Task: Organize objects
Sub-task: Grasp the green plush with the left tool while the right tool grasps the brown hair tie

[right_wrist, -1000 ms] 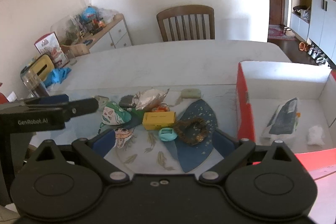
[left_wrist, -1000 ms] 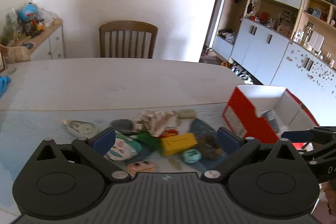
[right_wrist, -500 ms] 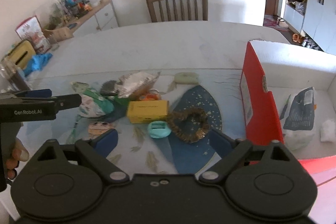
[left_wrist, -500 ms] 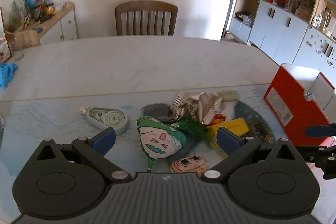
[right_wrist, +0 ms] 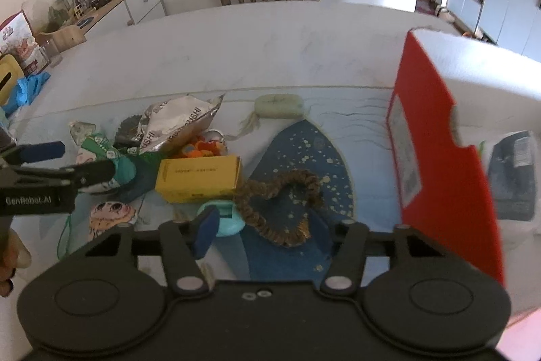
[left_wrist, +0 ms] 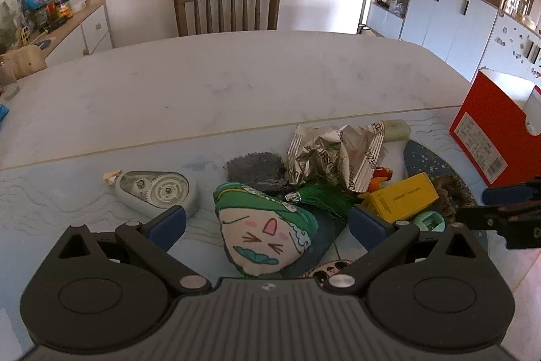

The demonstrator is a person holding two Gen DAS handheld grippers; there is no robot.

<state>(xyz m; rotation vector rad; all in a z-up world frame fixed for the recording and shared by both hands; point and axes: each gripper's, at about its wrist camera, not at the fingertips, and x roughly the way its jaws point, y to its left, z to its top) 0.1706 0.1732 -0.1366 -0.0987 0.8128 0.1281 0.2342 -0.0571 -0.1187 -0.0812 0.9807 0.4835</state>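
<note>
My left gripper is open and hangs low over a cloth pouch with a green hat and a painted face, which lies between its fingers untouched. My right gripper has its jaws closing around a brown scrunchie and a teal clip on the blue mat; I see no pad pressing on them. A yellow box, a crumpled foil wrapper and a correction-tape dispenser lie in the same heap. The red box stands open on the right.
A pale green eraser-like block and a small face sticker lie near the heap. A wooden chair stands behind the table. A sideboard with clutter is at the left, cupboards at the right.
Both grippers have come down and closer to the heap. The left one now straddles the face pouch. The right one's jaws have narrowed around the scrunchie.
</note>
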